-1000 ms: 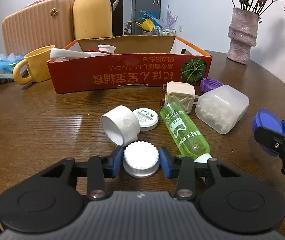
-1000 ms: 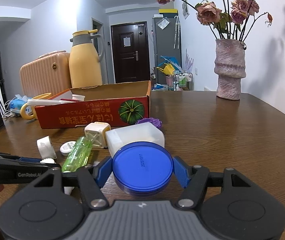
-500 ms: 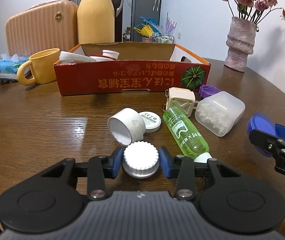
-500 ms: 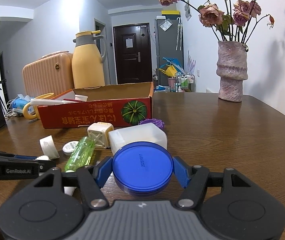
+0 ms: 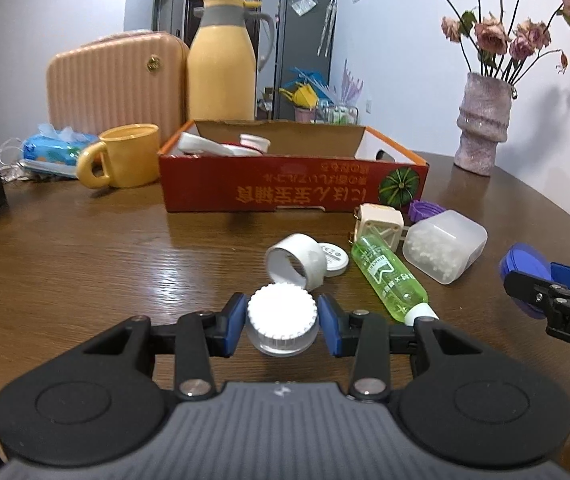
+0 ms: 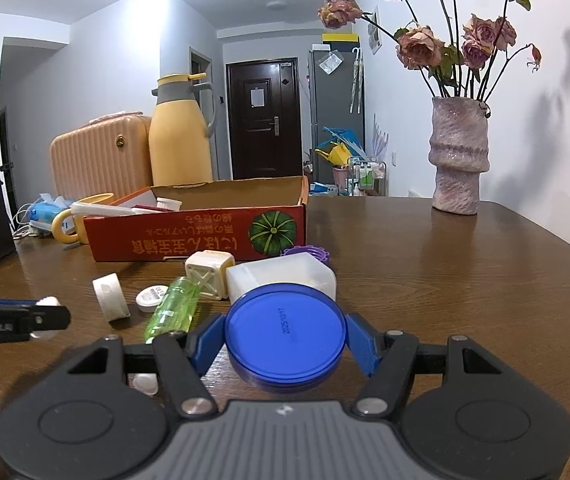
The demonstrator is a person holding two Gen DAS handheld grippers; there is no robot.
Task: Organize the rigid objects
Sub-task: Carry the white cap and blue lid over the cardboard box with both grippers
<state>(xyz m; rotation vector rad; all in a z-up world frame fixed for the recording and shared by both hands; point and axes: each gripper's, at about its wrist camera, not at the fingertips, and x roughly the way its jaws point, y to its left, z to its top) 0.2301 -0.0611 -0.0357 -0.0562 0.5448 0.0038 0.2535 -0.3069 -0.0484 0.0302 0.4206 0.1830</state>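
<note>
White ribbed cap (image 5: 282, 316) and blue lid (image 6: 285, 338), each grasped by one gripper above the worktop (image 5: 105, 264).

Left gripper (image 5: 281, 322) clamps the cap; right gripper (image 6: 285, 344) clamps the lid. Beyond lie a white ring (image 5: 297, 266), a green bottle (image 5: 389, 280), a translucent container (image 5: 445, 246), then the red cardboard box (image 5: 293, 184).

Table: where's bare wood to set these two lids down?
Bare table lies left of the white ring, before the yellow mug; also right, before the vase. Crowded between red box, green bottle and clear container.
</note>
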